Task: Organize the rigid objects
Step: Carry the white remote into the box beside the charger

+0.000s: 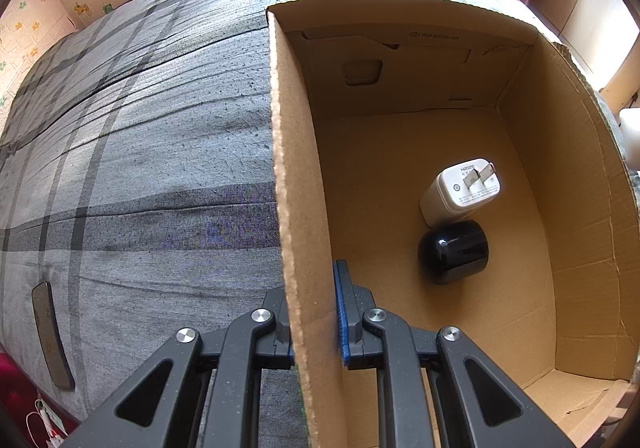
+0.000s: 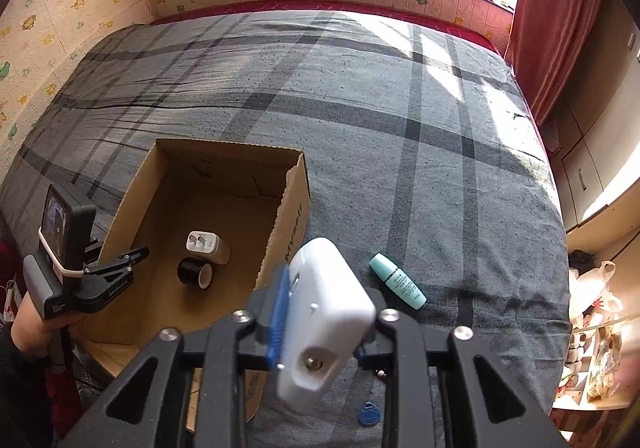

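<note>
**A:** What have you got in each claw?

**Me:** My right claw [image 2: 320,322] is clenched on a white plastic device [image 2: 326,324], which hangs tilted between the blue pads above the bed [image 2: 400,128]. My left claw [image 1: 314,322] is clamped on the near wall of the cardboard box [image 1: 304,208], one finger outside, one inside, steadying it.

**A:** Where does the device go?

**Me:** Into the box, I judge. From the right wrist view the opening lies at about ten o'clock from the device. A white charger [image 2: 208,246] and a black round object [image 2: 195,272] already lie touching each other on the box floor.

**A:** How do you do it cleanly?

**Me:** Carry it over the torn right-hand wall with room to spare, since the device hangs low at its near end and could snag the rim. Then bring it down over the bare cardboard, toward twelve o'clock of the charger, and release only once it's near the floor. The left claw should keep its pinch so the box doesn't skid on the soft bedcover.

**A:** What's left after that?

**Me:** A teal tube [image 2: 398,282] at two o'clock of the device, and a small blue tag [image 2: 368,414] at six o'clock, both on the bed.
</note>
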